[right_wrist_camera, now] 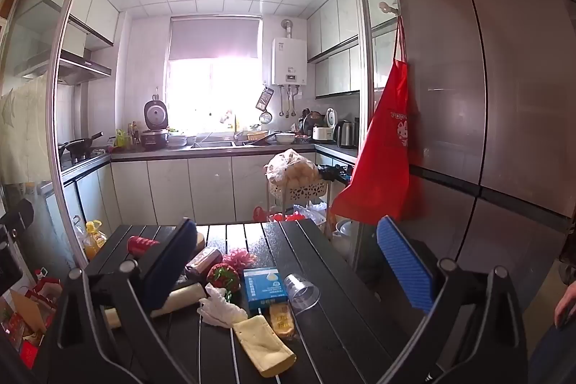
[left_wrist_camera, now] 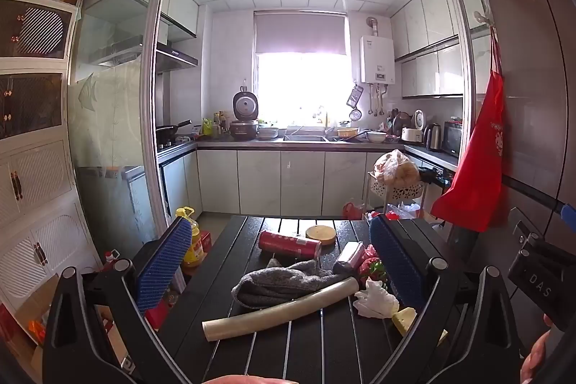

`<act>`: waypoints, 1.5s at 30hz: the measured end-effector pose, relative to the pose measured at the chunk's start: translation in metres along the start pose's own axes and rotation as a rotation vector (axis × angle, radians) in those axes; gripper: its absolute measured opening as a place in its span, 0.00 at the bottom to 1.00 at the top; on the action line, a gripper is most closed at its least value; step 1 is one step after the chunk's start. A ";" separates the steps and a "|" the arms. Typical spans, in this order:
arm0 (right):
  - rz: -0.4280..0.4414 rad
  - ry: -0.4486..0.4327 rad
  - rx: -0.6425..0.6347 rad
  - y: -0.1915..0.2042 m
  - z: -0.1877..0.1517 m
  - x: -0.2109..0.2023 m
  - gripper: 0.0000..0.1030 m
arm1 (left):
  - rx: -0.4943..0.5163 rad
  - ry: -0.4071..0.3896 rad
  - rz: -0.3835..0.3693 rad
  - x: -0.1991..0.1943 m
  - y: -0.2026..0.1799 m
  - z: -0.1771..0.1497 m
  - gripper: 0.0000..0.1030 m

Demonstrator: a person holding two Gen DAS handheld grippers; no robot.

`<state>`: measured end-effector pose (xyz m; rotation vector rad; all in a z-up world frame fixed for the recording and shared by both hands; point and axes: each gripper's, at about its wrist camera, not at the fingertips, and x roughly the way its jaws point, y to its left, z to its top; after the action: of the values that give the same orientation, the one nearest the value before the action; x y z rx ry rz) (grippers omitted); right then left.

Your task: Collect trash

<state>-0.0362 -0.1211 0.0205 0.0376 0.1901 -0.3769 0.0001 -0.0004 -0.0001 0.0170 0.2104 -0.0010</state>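
Note:
A black slatted table (left_wrist_camera: 234, 240) (right_wrist_camera: 324, 276) holds litter. In the left wrist view: a red can (left_wrist_camera: 289, 244) on its side, a grey cloth (left_wrist_camera: 284, 281), a pale roll (left_wrist_camera: 280, 308), crumpled white tissue (left_wrist_camera: 376, 299) and a round wooden coaster (left_wrist_camera: 320, 234). In the right wrist view: the tissue (right_wrist_camera: 221, 308), a blue box (right_wrist_camera: 264, 287), a clear plastic cup (right_wrist_camera: 302, 290) on its side, a yellow wrapper (right_wrist_camera: 264, 344) and a strawberry toy (right_wrist_camera: 223, 276). My left gripper (left_wrist_camera: 280, 261) is open above the cloth. My right gripper (right_wrist_camera: 284, 265) is open above the box, holding nothing.
A fridge (right_wrist_camera: 504, 96) with a red apron (right_wrist_camera: 381, 168) stands on the right. A white cabinet (left_wrist_camera: 28, 168) stands on the left. Oil bottles (left_wrist_camera: 192, 240) sit on the floor left of the table. A basket trolley (right_wrist_camera: 298, 189) stands behind the table.

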 end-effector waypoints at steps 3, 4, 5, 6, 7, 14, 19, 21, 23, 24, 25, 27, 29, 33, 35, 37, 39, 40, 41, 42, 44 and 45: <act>0.002 0.004 -0.001 0.000 0.000 0.000 0.97 | -0.003 0.000 0.000 0.000 0.000 0.000 0.93; 0.002 0.004 -0.001 0.000 0.000 0.001 0.97 | -0.004 0.000 -0.001 0.000 0.000 0.000 0.93; 0.002 0.004 -0.001 0.000 0.000 0.001 0.97 | -0.003 0.000 0.000 0.000 0.000 0.000 0.93; 0.002 0.004 -0.001 0.001 0.001 0.001 0.97 | -0.003 0.000 0.000 0.000 0.000 0.000 0.93; 0.003 0.001 0.002 0.000 0.000 0.000 0.97 | -0.007 0.001 -0.002 0.000 0.000 0.000 0.93; 0.000 -0.001 0.001 0.000 0.000 0.000 0.97 | -0.002 -0.001 -0.001 0.002 0.004 0.001 0.93; 0.000 0.000 0.002 0.000 0.000 0.000 0.97 | 0.000 -0.003 0.000 -0.001 0.001 0.001 0.93; 0.001 -0.001 0.001 0.000 0.001 -0.001 0.97 | -0.001 -0.002 0.001 -0.001 0.001 0.002 0.93; 0.000 -0.001 0.003 -0.001 0.001 -0.001 0.97 | -0.003 -0.001 0.000 -0.001 0.001 0.002 0.93; 0.001 0.000 0.003 -0.001 0.001 -0.001 0.97 | -0.003 -0.001 0.000 -0.001 0.001 0.002 0.93; 0.001 0.000 0.003 -0.001 0.001 -0.001 0.97 | -0.001 -0.003 0.001 -0.001 -0.001 0.002 0.93; 0.001 0.000 0.002 -0.001 0.001 -0.001 0.97 | 0.002 -0.004 0.001 -0.001 -0.002 0.002 0.93; 0.000 -0.001 0.003 -0.001 0.001 -0.001 0.97 | -0.004 -0.002 -0.001 -0.002 -0.001 0.002 0.93; 0.000 -0.002 0.004 -0.001 0.001 -0.001 0.97 | 0.000 -0.002 0.001 -0.002 -0.002 0.003 0.93; 0.000 -0.001 0.004 -0.001 0.001 0.000 0.97 | 0.000 -0.002 0.001 -0.002 -0.002 0.003 0.93; 0.001 -0.002 0.004 -0.001 0.000 0.000 0.97 | -0.003 -0.004 0.000 -0.002 -0.001 0.002 0.93; 0.000 -0.003 0.003 -0.001 0.000 -0.001 0.97 | -0.001 -0.004 0.001 -0.004 -0.003 0.003 0.93; 0.001 -0.002 0.004 -0.001 0.000 0.000 0.97 | -0.002 -0.004 0.000 -0.004 -0.003 0.003 0.93; 0.000 -0.003 0.003 -0.001 0.000 0.000 0.97 | -0.002 -0.004 0.000 -0.005 -0.003 0.003 0.93; 0.001 -0.003 0.003 -0.001 0.000 0.000 0.97 | -0.001 -0.005 0.001 -0.005 -0.004 0.003 0.93; 0.001 -0.003 0.004 -0.001 0.000 0.000 0.97 | 0.002 -0.005 0.001 -0.006 -0.005 0.004 0.93; 0.001 -0.003 0.005 -0.001 0.000 0.000 0.97 | 0.001 -0.005 0.001 -0.006 -0.005 0.004 0.93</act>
<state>-0.0366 -0.1219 0.0201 0.0419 0.1862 -0.3768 -0.0052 -0.0058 0.0051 0.0183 0.2057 -0.0002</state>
